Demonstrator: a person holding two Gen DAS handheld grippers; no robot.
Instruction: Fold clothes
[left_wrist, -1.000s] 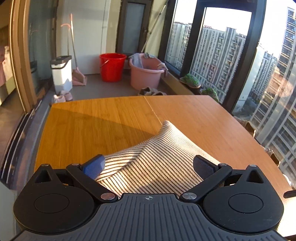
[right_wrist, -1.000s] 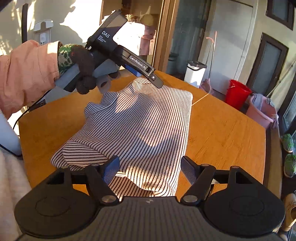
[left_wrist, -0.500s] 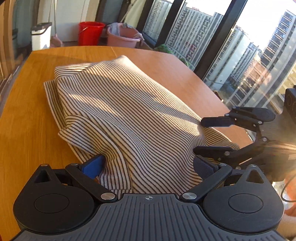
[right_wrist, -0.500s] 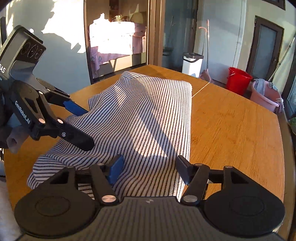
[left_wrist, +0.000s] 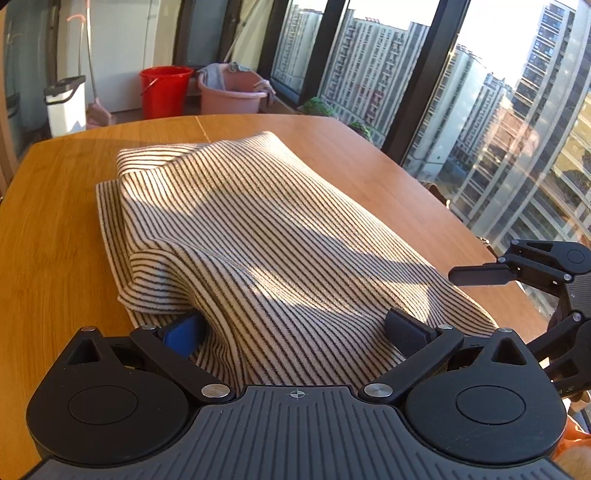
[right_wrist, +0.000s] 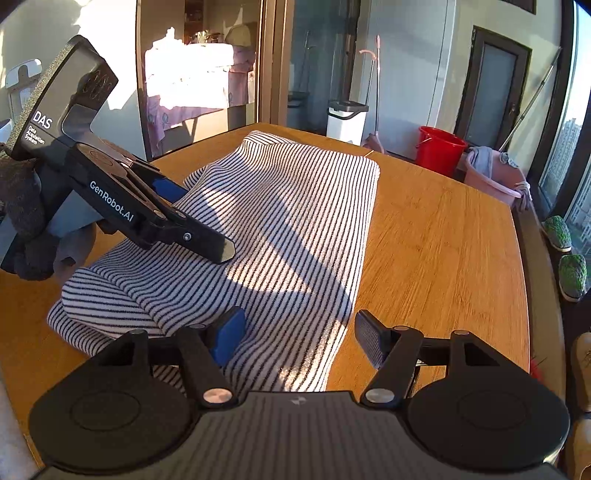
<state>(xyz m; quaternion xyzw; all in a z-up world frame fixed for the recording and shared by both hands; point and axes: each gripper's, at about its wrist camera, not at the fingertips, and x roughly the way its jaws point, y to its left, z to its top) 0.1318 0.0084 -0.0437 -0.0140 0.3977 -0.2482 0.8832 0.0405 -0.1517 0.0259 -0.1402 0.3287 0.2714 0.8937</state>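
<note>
A black-and-white striped garment (left_wrist: 277, 240) (right_wrist: 295, 221) lies partly folded lengthwise on the wooden table (left_wrist: 55, 240) (right_wrist: 443, 240). My left gripper (left_wrist: 295, 332) is low over its near left part, open wide. A raised fold of cloth runs between its fingers and partly covers the blue pad. In the right wrist view the left gripper (right_wrist: 201, 225) hangs over the garment's left side, held by a dark gloved hand (right_wrist: 22, 229). My right gripper (right_wrist: 299, 338) is open at the garment's near edge, cloth between the pads but not pinched. One right finger (left_wrist: 480, 275) shows at the garment's right side.
Beyond the table's far end stand a white bin (left_wrist: 64, 105) (right_wrist: 347, 120), a red bucket (left_wrist: 164, 90) (right_wrist: 439, 149) and a pink basin (left_wrist: 231, 92). Tall windows line the right side, with small plants (right_wrist: 570, 271) on the sill.
My left gripper has come back from the garment's far corner to its near left part and sunk lower. The garment's left side now lies folded over. The right jaws have narrowed slightly.
</note>
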